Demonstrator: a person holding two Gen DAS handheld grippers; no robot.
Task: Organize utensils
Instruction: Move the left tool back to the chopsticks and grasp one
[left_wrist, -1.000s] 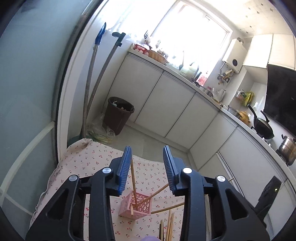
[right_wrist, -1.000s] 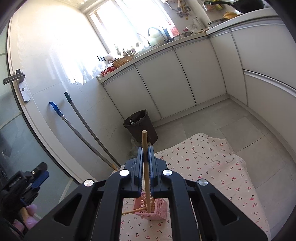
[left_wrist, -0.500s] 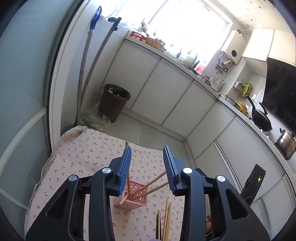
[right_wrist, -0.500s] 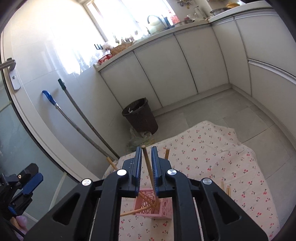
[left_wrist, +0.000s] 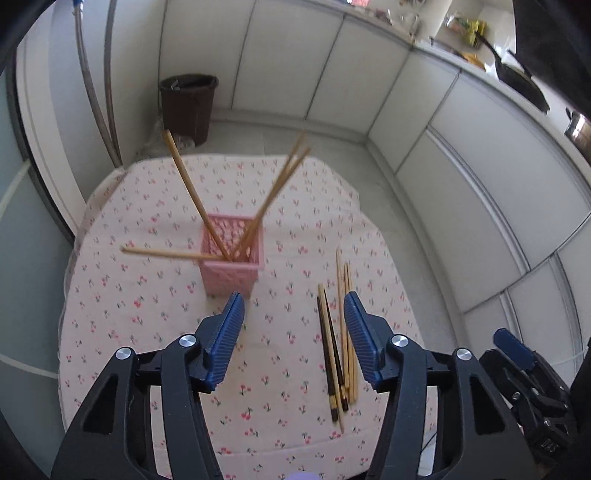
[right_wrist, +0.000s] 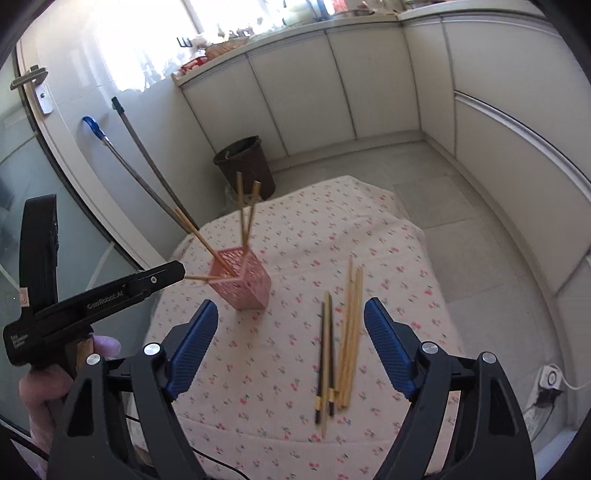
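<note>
A pink lattice basket stands on the cherry-print tablecloth and holds several wooden chopsticks that lean outward. It also shows in the right wrist view. Several loose chopsticks, some light and some dark, lie on the cloth to the basket's right; they also show in the right wrist view. My left gripper is open and empty above the cloth, near the basket. My right gripper is open and empty above the loose chopsticks.
A brown waste bin stands on the floor beyond the table, beside two mop handles. White cabinets run along the back and right. A white power socket with a cable lies on the floor at the right.
My right gripper has opened and let go of a chopstick, which now stands in the basket. Both grippers have tilted down toward the table and drawn back from the basket.
</note>
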